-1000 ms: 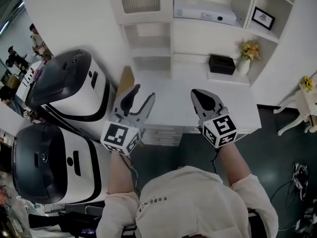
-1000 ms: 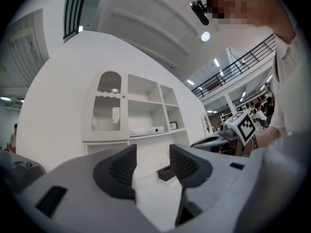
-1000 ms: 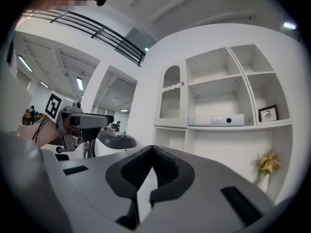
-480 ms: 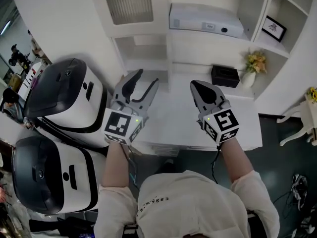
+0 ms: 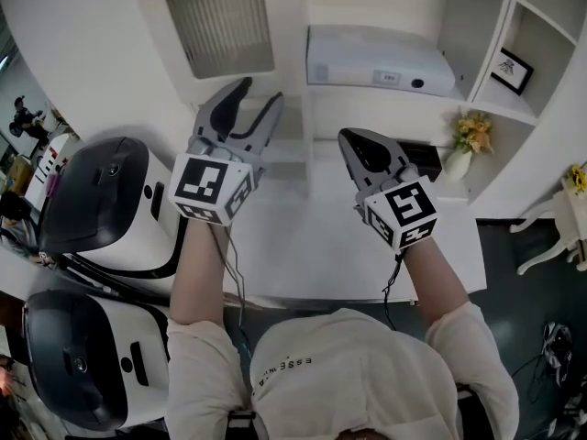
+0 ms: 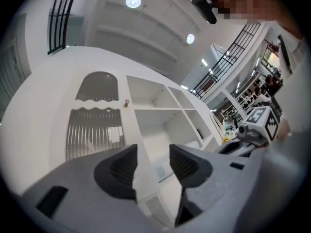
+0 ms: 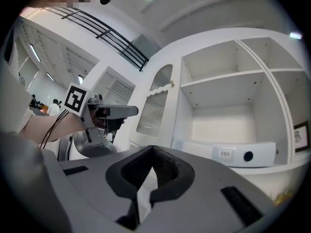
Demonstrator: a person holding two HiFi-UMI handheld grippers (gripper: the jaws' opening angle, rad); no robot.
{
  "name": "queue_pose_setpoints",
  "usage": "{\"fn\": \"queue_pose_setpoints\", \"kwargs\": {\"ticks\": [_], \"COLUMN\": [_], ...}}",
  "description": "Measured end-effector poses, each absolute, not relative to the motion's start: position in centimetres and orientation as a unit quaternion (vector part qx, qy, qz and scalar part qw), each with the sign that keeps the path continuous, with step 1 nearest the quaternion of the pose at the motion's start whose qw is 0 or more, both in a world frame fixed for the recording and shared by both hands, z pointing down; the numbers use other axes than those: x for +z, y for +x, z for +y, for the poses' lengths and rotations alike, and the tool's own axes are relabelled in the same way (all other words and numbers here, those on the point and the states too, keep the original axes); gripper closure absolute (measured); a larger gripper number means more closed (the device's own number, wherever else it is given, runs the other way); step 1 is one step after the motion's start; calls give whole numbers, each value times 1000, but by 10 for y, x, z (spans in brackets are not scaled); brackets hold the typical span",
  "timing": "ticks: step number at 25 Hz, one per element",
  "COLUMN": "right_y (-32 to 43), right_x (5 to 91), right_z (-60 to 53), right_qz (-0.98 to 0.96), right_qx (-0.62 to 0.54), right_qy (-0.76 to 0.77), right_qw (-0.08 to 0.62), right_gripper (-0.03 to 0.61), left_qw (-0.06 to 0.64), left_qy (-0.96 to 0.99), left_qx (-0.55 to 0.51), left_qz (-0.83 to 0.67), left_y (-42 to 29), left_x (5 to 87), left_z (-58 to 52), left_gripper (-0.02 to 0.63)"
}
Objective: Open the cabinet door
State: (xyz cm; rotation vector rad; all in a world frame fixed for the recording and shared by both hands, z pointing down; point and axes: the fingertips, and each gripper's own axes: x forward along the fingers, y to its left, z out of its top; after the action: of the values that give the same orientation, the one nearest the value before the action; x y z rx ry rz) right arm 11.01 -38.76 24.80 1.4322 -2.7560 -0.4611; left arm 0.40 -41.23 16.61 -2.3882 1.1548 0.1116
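Holding its two dark grey jaws wide apart, the left gripper (image 5: 257, 94) is pointing at the white cabinet, and the jaws are closing on nothing; in the left gripper view only the cabinet's white upright edge is showing in the gap between them, well behind them. The white cabinet door with a ribbed glass panel and an arched top (image 5: 218, 26) is sitting shut at the cabinet's upper left, and its small round knob (image 6: 127, 102) is standing at the door's right edge, near the top. The left gripper is hovering just below the door's lower right corner in the head view, and is not touching it.

The right gripper (image 5: 353, 145) is hanging over the white surface (image 5: 303, 246) with its jaws pressed together at the tips, gripping nothing. It is facing the open shelves to the right of the door, where a long white box-shaped device (image 5: 376, 58) is lying. A black box (image 5: 424, 157) and a white vase of yellow flowers (image 5: 466, 143) are standing further right on the surface.
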Motion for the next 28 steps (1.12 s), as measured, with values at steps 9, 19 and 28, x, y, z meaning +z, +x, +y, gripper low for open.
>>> {"fn": "queue_pose_setpoints", "kwargs": {"ticks": [9,19,28], "right_y": [103,120,134], "right_x": [230,216,210], "right_z": [-430,-445,-446], "right_qz": [-874,-864,-857], "right_qx": [-153,-158,-156], "right_qy": [462,477,491], "right_qw": [1,0,-4], "right_gripper": [568,568,568], "left_qw": [302,360,371], "left_qy": [-862,-832,-816], "left_qx": [45,28,39], "left_qz": [404,422,442], "left_y": [26,40,40], "left_x": [78,-6,-41], "left_z": [-469,-509,-526], "left_gripper": [410,411,438]}}
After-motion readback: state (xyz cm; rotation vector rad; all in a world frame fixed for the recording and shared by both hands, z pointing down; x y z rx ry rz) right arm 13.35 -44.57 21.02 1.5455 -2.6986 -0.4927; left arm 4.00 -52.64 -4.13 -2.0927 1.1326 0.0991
